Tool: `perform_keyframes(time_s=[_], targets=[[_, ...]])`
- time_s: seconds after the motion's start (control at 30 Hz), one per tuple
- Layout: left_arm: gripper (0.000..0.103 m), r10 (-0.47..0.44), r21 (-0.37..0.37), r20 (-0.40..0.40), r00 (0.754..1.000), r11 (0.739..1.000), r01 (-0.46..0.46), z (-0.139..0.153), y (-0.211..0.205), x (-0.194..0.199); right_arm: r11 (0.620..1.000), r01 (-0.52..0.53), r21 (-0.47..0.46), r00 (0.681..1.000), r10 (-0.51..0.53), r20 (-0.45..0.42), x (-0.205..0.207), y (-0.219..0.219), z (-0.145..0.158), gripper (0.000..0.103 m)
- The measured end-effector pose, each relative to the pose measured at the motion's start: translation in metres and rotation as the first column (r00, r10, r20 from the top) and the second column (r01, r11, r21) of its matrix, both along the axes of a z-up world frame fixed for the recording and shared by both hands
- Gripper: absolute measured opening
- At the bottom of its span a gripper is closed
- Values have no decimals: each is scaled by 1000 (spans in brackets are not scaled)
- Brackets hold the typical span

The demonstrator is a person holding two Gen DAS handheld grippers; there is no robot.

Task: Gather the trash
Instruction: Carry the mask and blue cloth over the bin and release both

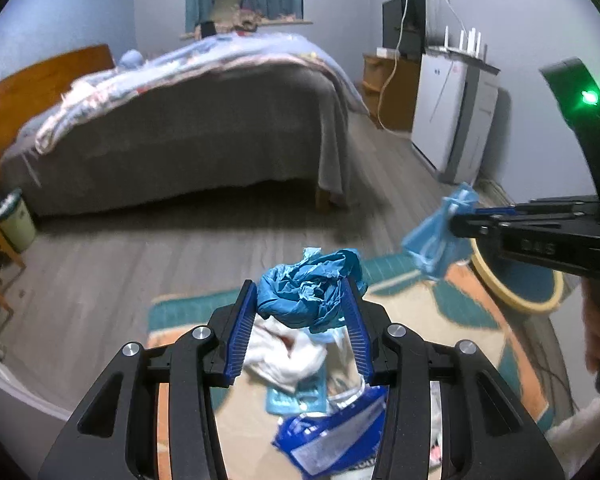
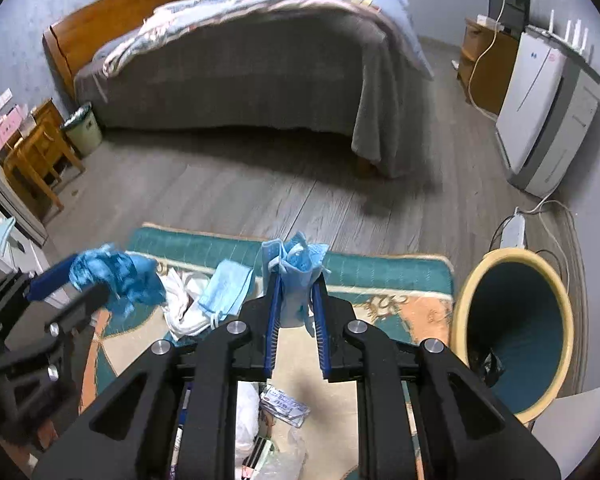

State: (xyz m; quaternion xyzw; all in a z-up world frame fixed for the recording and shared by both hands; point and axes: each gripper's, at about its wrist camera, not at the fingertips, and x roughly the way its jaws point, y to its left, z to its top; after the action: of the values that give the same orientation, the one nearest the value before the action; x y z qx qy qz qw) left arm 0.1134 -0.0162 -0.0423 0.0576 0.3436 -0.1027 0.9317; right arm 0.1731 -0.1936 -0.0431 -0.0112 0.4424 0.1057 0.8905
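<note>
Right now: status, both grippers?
Left gripper shut on crumpled blue glove. Right gripper shut on face mask. Bin right, open, unobstructed.

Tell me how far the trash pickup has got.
Midway. Done: the bin holds one dark scrap. In hand: left gripper clamps a crumpled blue glove; right gripper clamps a face mask. Left: another mask, white tissue and wrappers on the rug.

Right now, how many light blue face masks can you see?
2. One face mask is clamped in the right gripper; another mask lies on the rug. More may hide in the litter.
</note>
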Motion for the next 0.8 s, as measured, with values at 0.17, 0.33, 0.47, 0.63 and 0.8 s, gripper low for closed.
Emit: perform_keyframes(time_s=[0.17, 0.33, 0.47, 0.63, 0.8], targets=[[45, 11, -3, 36, 999, 1000, -11, 15, -4, 5, 1000, 5, -7, 999, -4, 50, -8, -16, 16, 15], [45, 9, -38, 48, 999, 999, -7, 23, -13, 9, 1000, 20, 12, 998, -21, 64, -12, -35, 20, 15], [45, -3, -33, 41, 999, 999, 4, 22, -25, 13, 999, 32, 10, 998, -32, 59, -11, -45, 16, 15], [45, -24, -20, 37, 999, 999, 25, 18, -42, 15, 999, 52, 9, 997, -52, 54, -9, -62, 8, 15], [45, -43, -12, 36, 998, 999, 44, 16, -60, 20, 997, 74, 20, 996, -75, 41, -4, -79, -2, 15]])
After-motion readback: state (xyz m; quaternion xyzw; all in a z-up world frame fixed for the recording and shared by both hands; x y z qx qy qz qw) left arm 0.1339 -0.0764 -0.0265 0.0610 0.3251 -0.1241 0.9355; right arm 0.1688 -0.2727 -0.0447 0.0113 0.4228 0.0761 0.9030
